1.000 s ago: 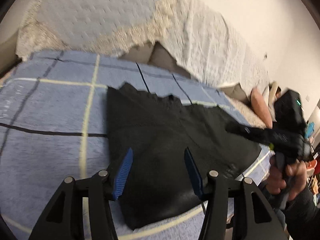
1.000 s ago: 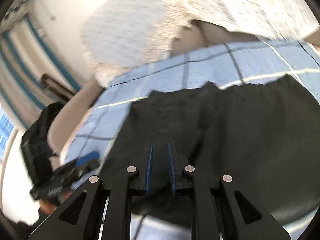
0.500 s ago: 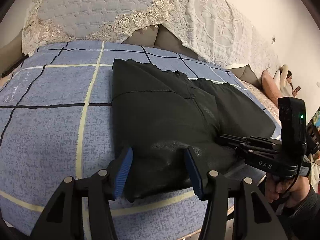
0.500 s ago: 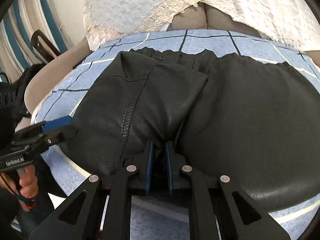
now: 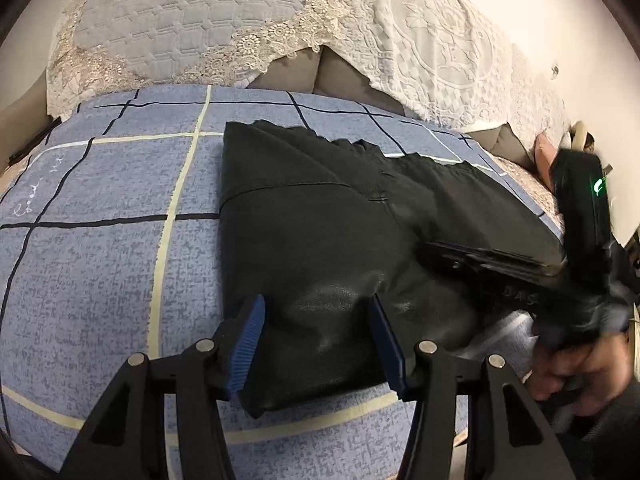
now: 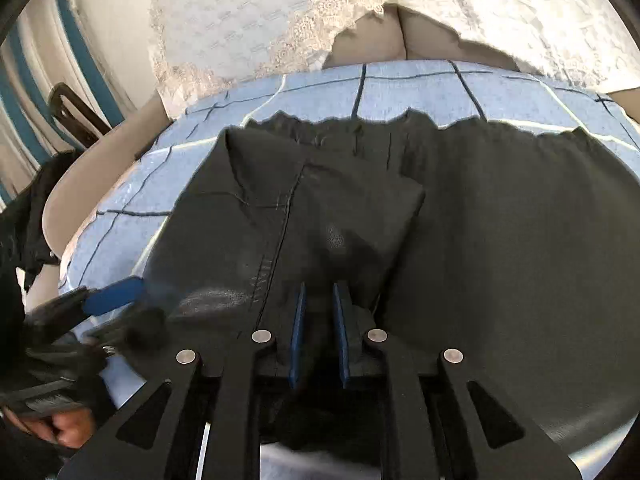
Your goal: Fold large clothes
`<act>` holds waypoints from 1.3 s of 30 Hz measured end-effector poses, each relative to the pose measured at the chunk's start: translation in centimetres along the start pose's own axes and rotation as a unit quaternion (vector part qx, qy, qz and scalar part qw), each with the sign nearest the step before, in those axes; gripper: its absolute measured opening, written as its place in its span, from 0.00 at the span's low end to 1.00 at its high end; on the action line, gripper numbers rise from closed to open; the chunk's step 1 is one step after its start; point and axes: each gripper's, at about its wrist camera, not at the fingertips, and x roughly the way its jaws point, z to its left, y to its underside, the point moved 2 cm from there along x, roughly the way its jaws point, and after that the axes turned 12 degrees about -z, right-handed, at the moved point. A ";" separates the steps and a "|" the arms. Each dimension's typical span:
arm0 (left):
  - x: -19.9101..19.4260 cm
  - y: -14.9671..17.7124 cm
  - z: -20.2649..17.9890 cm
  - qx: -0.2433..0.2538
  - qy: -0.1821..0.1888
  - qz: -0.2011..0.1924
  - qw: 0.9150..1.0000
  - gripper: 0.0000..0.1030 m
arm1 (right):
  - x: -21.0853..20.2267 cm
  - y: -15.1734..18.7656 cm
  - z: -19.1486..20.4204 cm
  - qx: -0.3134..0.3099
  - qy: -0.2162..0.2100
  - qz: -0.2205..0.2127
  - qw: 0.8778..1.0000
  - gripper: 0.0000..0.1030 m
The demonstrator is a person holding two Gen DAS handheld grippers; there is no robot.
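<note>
Left tool point(image 5: 316, 340): jaws standing apart, straddling the near edge of the black garment point(image 5: 320, 232) without pressing it. Right tool point(image 6: 319, 332): jaws sitting nearly together, pinching a fold of the garment's near hem. Garment: lying folded on the blue checked cover point(image 5: 100, 248). Lace throw point(image 5: 192, 24): draping the backrest behind.

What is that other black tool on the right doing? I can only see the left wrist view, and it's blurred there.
Observer: The right gripper has its blue pads nearly together, pinching a fold of the black garment at its near edge.
Operator: And what's beyond the left end of the sofa?
Observer: What looks like a blue-and-white striped curtain hangs there.
</note>
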 end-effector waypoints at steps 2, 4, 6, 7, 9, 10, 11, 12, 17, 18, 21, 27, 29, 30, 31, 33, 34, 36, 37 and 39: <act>-0.2 -0.1 -0.1 0.009 0.003 0.003 1.000 0.53 | -0.3 0.2 0.1 -0.013 0.010 -0.003 1.000 0.12; -0.4 -0.5 0.1 0.012 0.006 0.008 1.000 0.52 | -0.3 0.1 0.4 -0.023 0.021 0.002 0.999 0.12; -0.6 -1.5 0.5 -0.003 0.013 0.006 1.000 0.51 | -0.6 -0.3 0.0 -0.012 0.021 0.012 1.000 0.12; -0.7 -2.3 0.7 -0.011 0.017 0.000 1.000 0.51 | -0.8 -0.8 -0.1 0.000 0.020 0.014 1.000 0.12; -0.2 -4.1 1.0 -0.011 0.007 -0.010 1.000 0.51 | -1.3 -2.2 -0.1 0.008 0.019 -0.005 1.000 0.13; 0.4 -5.1 1.1 -0.006 -0.001 -0.014 1.000 0.51 | -1.4 -3.0 -0.2 0.011 0.021 -0.017 1.000 0.13; 1.1 -5.9 1.2 -0.003 -0.004 -0.020 1.000 0.51 | -1.3 -3.7 -0.3 0.017 0.022 -0.024 0.999 0.14; 1.9 -6.8 1.3 -0.004 -0.006 -0.023 1.000 0.51 | -1.0 -4.2 -0.6 0.021 0.024 -0.027 0.999 0.14; 7.8 -7.9 2.1 -0.027 -0.017 0.010 0.999 0.49 | 4.0 -4.6 -2.4 0.031 0.060 0.020 0.998 0.14; 8.9 -7.4 2.2 -0.031 -0.012 0.023 0.999 0.49 | 4.7 -4.1 -2.8 0.030 0.066 0.033 0.997 0.13; 10.3 -6.0 1.9 -0.023 -0.021 0.032 0.999 0.49 | 5.3 -3.4 -3.2 0.024 0.070 0.032 0.997 0.12; 11.0 -5.6 0.3 0.033 -0.057 0.031 0.997 0.49 | 5.9 -3.2 -3.5 0.024 0.081 0.031 0.996 0.12; 11.0 -5.9 0.5 0.028 -0.053 0.037 0.998 0.49 | 5.6 -3.6 -3.9 0.039 0.069 0.033 0.996 0.12; 10.6 -6.1 0.7 0.025 -0.050 0.036 0.998 0.49 | 5.2 -3.8 -4.0 0.048 0.063 0.033 0.996 0.12; 9.9 -6.3 0.7 0.024 -0.047 0.033 0.998 0.49 | 4.4 -4.0 -4.2 0.059 0.058 0.030 0.996 0.13; 7.5 -6.4 0.6 0.019 -0.033 0.019 0.999 0.48 | 1.7 -4.2 -3.9 0.074 0.047 0.006 0.996 0.15; 6.1 -6.1 0.3 0.013 -0.018 0.011 1.000 0.48 | -0.1 -4.2 -3.4 0.074 0.033 -0.009 0.997 0.15; 3.2 -5.3 -0.4 0.016 0.000 -0.004 1.000 0.48 | -2.7 -3.6 -1.9 0.056 0.017 -0.026 0.998 0.15; 1.9 -4.6 -0.7 0.019 0.008 -0.010 1.000 0.48 | -4.0 -3.0 -0.8 0.040 0.008 -0.031 0.999 0.15; 0.5 -3.0 -1.3 0.017 0.019 -0.006 1.000 0.48 | -4.7 -1.8 0.3 0.031 -0.013 -0.022 0.999 0.15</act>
